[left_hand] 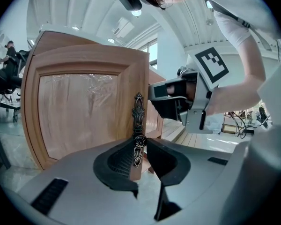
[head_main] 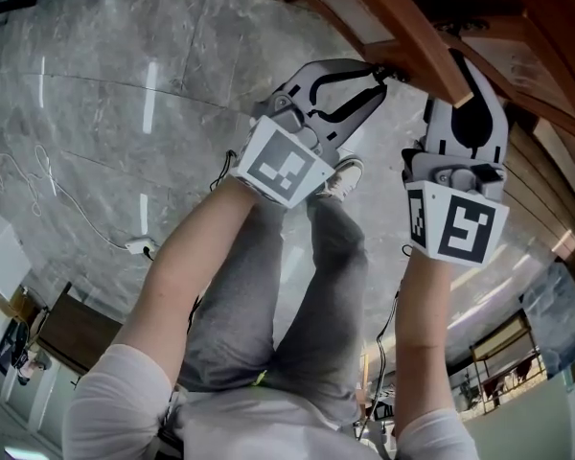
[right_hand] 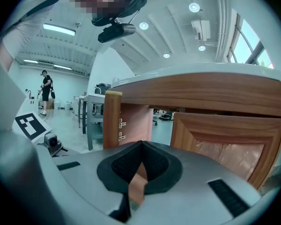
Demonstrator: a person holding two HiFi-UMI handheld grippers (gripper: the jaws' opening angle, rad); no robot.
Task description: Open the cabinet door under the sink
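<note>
- Left gripper (left_hand: pixel 140 147) – jaws clamped on the ornate metal handle (left_hand: pixel 138 121), one pad on each side of its knob, at the free edge of the cabinet door (left_hand: pixel 79 116).
- Right gripper (right_hand: pixel 140 146) – jaws together at the tips. I judge nothing is held. A thin brown strip shows in the slit lower down, and I cannot tell what it is.
- The door is below the sink counter (right_hand: pixel 187 71). In the left gripper view it stands angled off the cabinet front, with its film-covered panel facing the camera.
- A second door (right_hand: pixel 225 149) lies beyond, to the right under the counter's wooden rail. It looks closed.
- Step in hand, as judged: the pull, with the door part-way open.
- The next move calls for drawing the handle along the hinge arc with the clamp firm, and the right gripper kept clear of the swing.
</note>
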